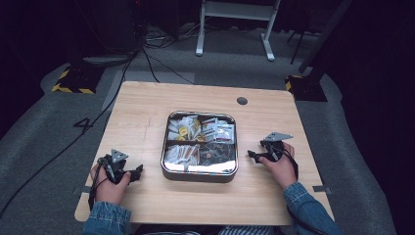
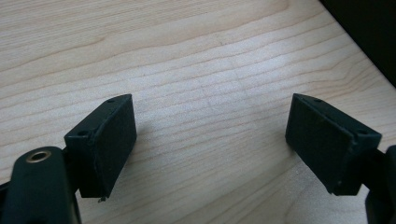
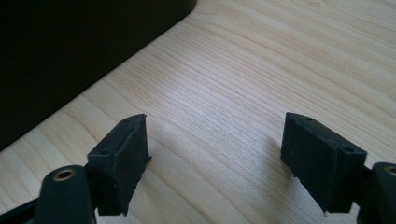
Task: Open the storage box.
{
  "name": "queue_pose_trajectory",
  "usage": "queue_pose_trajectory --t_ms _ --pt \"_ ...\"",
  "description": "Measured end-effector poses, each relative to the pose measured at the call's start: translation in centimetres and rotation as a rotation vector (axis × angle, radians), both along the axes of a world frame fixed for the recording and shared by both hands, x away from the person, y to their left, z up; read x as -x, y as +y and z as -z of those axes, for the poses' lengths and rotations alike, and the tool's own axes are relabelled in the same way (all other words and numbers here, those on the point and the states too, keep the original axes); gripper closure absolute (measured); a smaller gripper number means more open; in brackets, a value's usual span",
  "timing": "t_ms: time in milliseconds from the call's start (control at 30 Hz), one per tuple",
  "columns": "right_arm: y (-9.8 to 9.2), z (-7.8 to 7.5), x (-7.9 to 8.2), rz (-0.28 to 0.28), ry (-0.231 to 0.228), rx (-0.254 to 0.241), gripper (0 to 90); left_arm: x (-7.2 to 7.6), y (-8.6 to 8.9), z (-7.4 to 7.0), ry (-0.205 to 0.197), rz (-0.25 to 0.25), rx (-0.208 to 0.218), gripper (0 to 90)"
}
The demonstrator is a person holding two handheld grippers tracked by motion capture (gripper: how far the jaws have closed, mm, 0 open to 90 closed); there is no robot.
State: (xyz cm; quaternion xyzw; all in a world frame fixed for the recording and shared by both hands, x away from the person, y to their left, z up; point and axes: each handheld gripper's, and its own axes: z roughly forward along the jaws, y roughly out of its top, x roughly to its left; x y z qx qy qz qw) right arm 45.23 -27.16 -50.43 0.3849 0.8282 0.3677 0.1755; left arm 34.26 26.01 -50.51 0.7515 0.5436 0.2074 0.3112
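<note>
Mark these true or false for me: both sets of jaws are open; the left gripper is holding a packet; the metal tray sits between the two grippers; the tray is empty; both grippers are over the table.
1. Both sets of jaws are open. True: the left gripper and the right gripper each show a wide gap.
2. The left gripper holds a packet. False: bare wooden table lies between its jaws.
3. The metal tray sits between the grippers. True.
4. The tray is empty. False: packets fill its compartments.
5. Both grippers are over the table. True.

Pale wood-grain table, silver tray of white and dark packets, black hand-held gripper, blue denim sleeves.
</note>
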Motion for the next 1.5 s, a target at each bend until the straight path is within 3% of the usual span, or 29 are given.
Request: queue_pose_trajectory --t_ms 467,533,633,800,1033,1200,1367,1500 --pt "0.0 0.0 -0.2 -0.011 0.004 -0.006 25.9 0.0 0.0 0.0 0.000 0.000 0.000 16.8" --pt "-0.2 -0.3 -0.1 -0.016 0.020 -0.015 33.6 0.0 0.0 0.0 0.000 0.000 0.001 16.7" --pt "-0.6 -0.9 0.0 -0.004 0.054 -0.049 31.7 -0.1 0.0 0.0 0.004 0.001 0.004 16.6" --pt "-0.8 -2.6 0.4 -0.015 0.056 -0.077 31.3 -0.2 -0.1 0.0 0.001 0.003 -0.001 16.5" --pt "-0.2 -5.7 0.9 -0.052 -0.001 -0.109 31.8 -0.2 -0.1 0.0 -0.001 0.003 0.000 16.3" --pt "1.1 -7.5 1.3 -0.107 -0.028 -0.112 31.7 -0.2 -0.1 0.0 0.000 0.005 -0.003 16.3" --pt "2.4 -9.1 1.8 -0.150 -0.059 -0.172 33.7 -0.2 -0.1 0.0 0.000 0.005 -0.003 16.3" --pt "3.7 -10.5 2.1 -0.187 -0.091 -0.187 33.7 -0.2 -0.1 0.0 0.000 0.005 -0.004 16.3"
